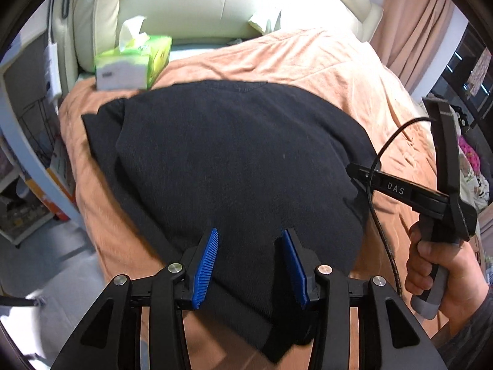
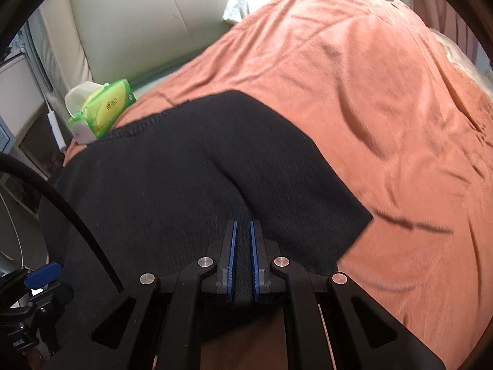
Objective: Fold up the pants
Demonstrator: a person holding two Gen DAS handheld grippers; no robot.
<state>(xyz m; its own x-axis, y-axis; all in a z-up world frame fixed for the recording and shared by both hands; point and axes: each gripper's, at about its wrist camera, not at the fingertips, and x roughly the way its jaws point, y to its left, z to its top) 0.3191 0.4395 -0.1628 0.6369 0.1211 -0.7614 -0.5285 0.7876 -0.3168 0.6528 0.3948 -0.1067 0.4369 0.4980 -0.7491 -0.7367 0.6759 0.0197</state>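
Observation:
Black pants lie folded in a broad stack on the orange blanket. My left gripper hovers over their near edge, blue pads well apart and open, with flat cloth showing between them. My right gripper is shut on a raised ridge of the pants, pinched between its blue pads near the pants' right side. In the left wrist view the right gripper reaches in from the right onto the pants' edge, held by a hand. A blue pad of the left gripper shows at the lower left.
A green tissue pack sits at the blanket's far left corner, next to the pants. A cream padded headboard stands behind. A black cable hangs by the right gripper. Peach curtain at right; shelving and floor at left.

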